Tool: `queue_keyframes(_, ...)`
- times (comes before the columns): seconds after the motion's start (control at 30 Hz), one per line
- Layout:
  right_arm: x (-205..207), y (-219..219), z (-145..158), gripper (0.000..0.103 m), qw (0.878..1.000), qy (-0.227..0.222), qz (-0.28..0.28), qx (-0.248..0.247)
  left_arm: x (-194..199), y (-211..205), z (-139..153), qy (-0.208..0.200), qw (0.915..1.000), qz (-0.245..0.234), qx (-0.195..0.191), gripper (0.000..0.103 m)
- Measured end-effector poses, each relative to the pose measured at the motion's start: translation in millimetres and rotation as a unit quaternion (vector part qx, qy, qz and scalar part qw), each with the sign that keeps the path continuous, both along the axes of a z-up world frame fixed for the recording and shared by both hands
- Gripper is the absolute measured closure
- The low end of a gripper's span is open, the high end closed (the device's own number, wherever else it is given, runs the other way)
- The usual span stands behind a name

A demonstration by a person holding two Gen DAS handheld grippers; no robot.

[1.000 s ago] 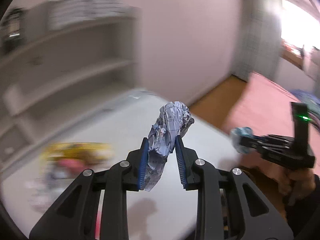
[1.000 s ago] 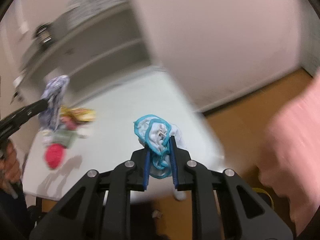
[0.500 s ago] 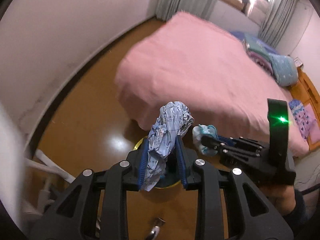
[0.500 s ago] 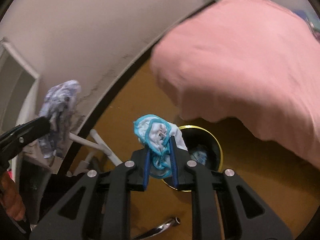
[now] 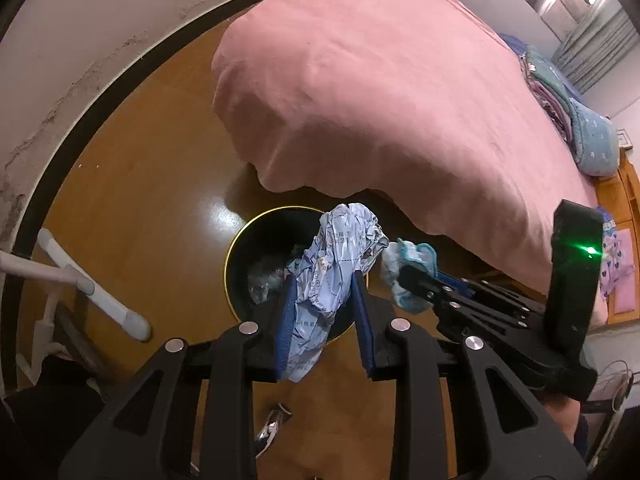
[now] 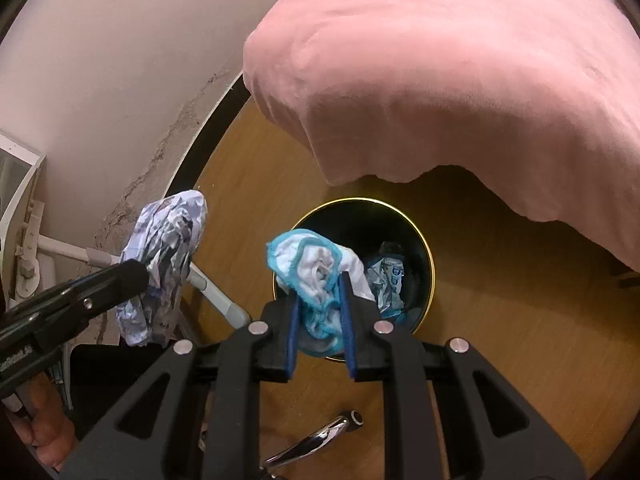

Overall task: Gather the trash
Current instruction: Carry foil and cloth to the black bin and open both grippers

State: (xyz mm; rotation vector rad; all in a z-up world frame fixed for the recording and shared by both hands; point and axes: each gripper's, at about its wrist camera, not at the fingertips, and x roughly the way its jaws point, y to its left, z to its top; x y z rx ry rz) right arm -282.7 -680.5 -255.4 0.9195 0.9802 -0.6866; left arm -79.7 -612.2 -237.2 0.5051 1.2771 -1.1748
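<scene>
My left gripper (image 5: 322, 280) is shut on a crumpled pale-blue printed wrapper (image 5: 340, 252), held above a black round bin with a gold rim (image 5: 240, 240) on the wooden floor. My right gripper (image 6: 318, 280) is shut on a crumpled white cloth with blue trim (image 6: 308, 268), held over the near edge of the same bin (image 6: 424, 240). The bin holds several crumpled wrappers (image 6: 390, 276). The right gripper with its cloth (image 5: 412, 264) shows at the right in the left wrist view. The left gripper's wrapper (image 6: 168, 256) shows at the left in the right wrist view.
A bed with a pink blanket (image 5: 400, 80) overhangs the floor just behind the bin. A wall with a dark skirting (image 5: 80, 80) runs on the left. White tube legs (image 5: 100, 300) stand left of the bin. A chrome lever (image 6: 320, 436) lies below the grippers.
Both grippers swung away from the white table and shelves, down toward the floor. They now hover over the bin beside the bed, each still holding its trash.
</scene>
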Motion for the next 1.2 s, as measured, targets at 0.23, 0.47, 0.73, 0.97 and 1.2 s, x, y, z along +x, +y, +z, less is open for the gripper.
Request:
queue_keyframes(0.23,-6,-4,9,0.057,1.000,-0.021,-0.017,-0.004,0,8,-4,0.009,1.0000,0.001,-0.002,0.076)
queue_keyframes(0.47,-15,-7,19,0.044,0.999,-0.030,-0.027,-0.014,-3,5,-3,0.010,0.9999,-0.004,-0.002,0.076)
queue_keyframes(0.73,-23,-8,19,0.042,0.998,-0.034,-0.043,-0.015,-12,5,5,0.015,0.9993,-0.019,-0.030,0.045)
queue_keyframes(0.97,-20,-5,29,0.042,0.998,-0.035,-0.043,-0.022,-8,9,18,0.009,0.9984,-0.001,-0.056,0.034)
queue_keyframes(1.2,17,20,103,0.034,0.993,-0.055,0.008,-0.103,21,50,93,-0.029,0.9872,0.072,-0.140,0.019)
